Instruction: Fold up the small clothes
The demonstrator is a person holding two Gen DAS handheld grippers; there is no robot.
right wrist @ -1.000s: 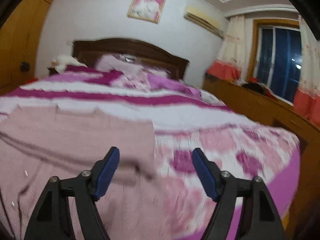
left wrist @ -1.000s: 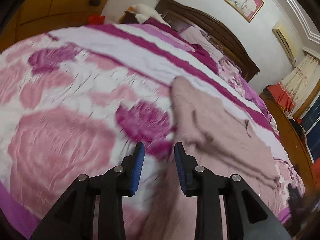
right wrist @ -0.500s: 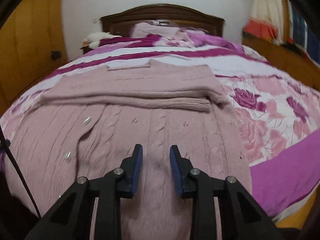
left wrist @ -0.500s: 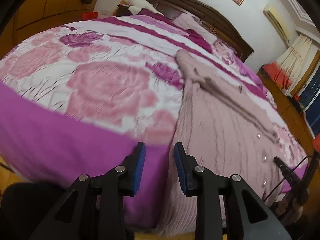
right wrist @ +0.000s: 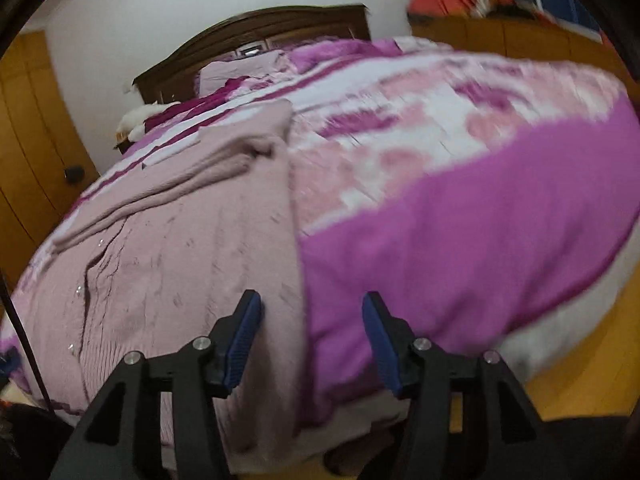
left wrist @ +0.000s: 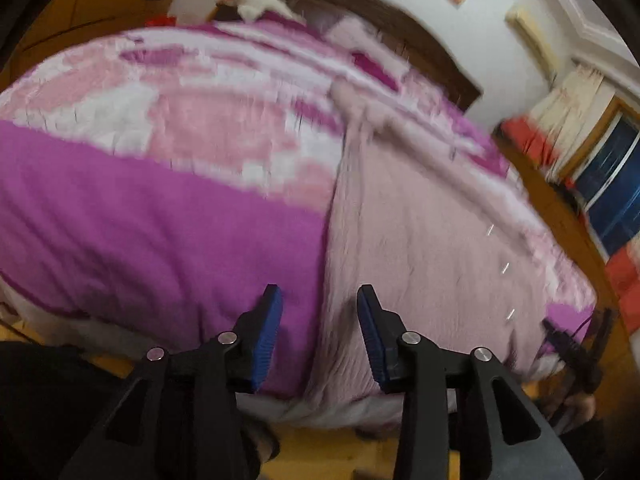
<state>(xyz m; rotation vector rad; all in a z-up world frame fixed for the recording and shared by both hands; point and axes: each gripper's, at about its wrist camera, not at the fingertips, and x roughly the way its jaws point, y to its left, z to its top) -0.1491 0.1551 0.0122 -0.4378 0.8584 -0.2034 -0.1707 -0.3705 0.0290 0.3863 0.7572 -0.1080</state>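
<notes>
A dusty-pink knitted sweater [left wrist: 420, 232] lies spread on the bed, its hem hanging over the foot edge and its sleeves folded across the far part. It also shows in the right wrist view [right wrist: 192, 248]. My left gripper [left wrist: 319, 330] is open and empty, hovering off the foot of the bed at the sweater's left hem corner. My right gripper [right wrist: 312, 340] is open and empty, hovering at the sweater's right hem edge. Neither touches the cloth.
The bed has a pink and magenta floral quilt [left wrist: 160, 184] and a dark wooden headboard [right wrist: 256, 28]. Wooden wardrobe [right wrist: 28, 140] on one side, wooden cabinet and curtained window [left wrist: 608, 184] on the other. Yellow wood floor [right wrist: 580, 364] lies below the foot.
Both grippers have pulled back from over the bed to beyond its foot edge. Both have opened wider than half a second ago. The sweater lies as before.
</notes>
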